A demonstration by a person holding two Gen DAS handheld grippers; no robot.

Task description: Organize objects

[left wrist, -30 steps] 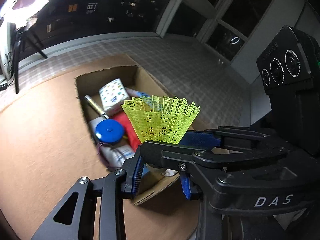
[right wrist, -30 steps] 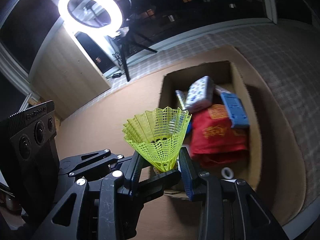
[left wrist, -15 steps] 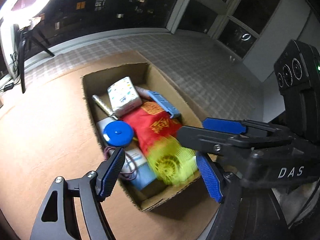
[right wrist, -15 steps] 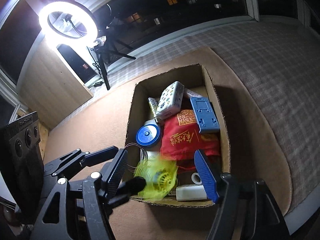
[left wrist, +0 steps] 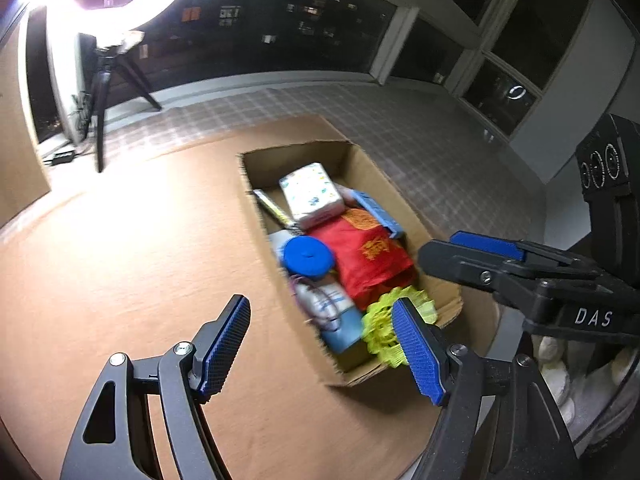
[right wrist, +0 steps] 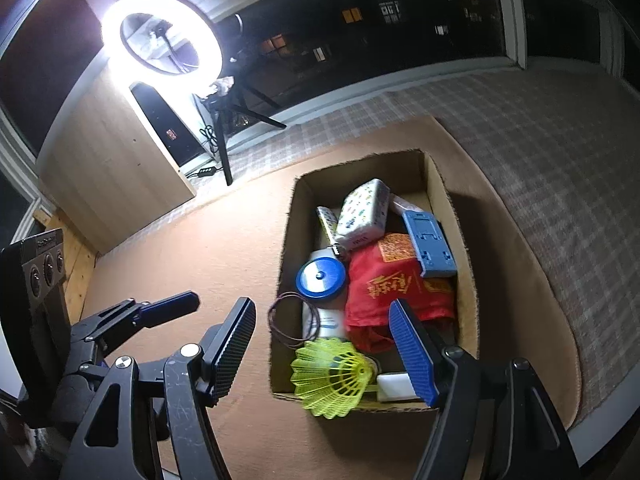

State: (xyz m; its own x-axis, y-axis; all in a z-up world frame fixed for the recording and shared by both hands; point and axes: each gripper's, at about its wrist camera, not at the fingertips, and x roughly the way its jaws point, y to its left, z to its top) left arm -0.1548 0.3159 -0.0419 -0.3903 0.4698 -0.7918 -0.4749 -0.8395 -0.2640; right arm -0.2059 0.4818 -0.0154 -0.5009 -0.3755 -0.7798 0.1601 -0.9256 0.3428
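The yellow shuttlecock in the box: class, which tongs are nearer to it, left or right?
Right, though only narrowly. The right tongs hang open directly above the yellow shuttlecock at the cardboard box's near end; the left tongs, also open, sit just beside it over the mat.

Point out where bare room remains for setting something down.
Free: the brown mat left of the cardboard box, toward the ring light; also the checked carpet to its right. Crowded: inside the box, the yellow shuttlecock at its near end.
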